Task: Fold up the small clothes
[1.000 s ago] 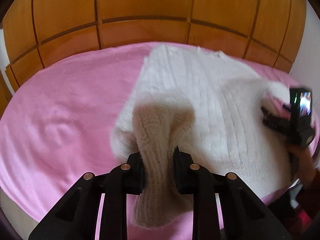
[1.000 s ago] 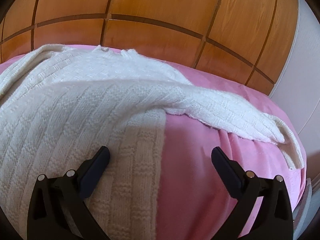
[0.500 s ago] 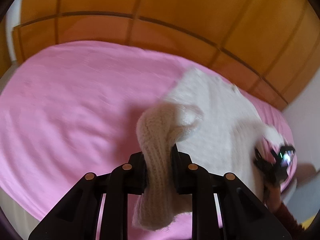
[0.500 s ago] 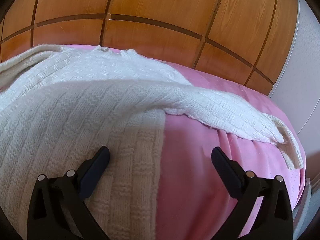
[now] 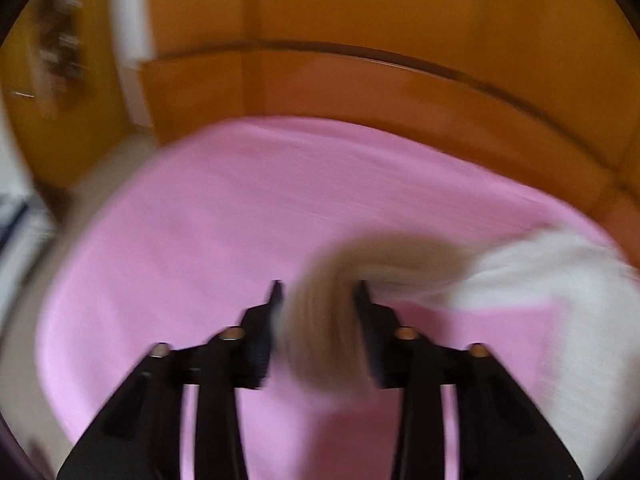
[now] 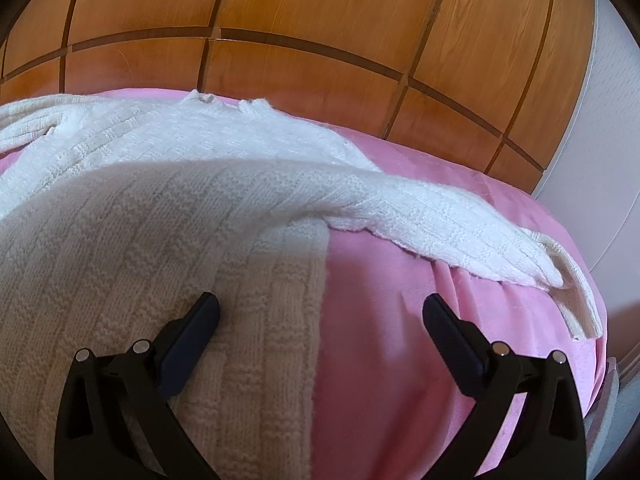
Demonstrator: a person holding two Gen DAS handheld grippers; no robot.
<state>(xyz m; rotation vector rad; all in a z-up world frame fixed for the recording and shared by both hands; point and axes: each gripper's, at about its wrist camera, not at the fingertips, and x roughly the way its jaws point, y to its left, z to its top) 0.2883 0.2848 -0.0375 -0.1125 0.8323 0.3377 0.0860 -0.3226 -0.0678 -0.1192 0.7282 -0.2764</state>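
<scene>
Left gripper (image 5: 318, 300) is clamped on a blurred sleeve of the white knit sweater (image 6: 168, 184), which lies spread on the pink bedsheet (image 6: 380, 320) before wooden panelling (image 6: 320, 20), while right gripper (image 6: 320, 316) hangs wide apart over its hem edge.

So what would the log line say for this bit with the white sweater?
left gripper: shut on sweater sleeve | right gripper: open over sweater | surface: pink sheet | left view blurred
</scene>
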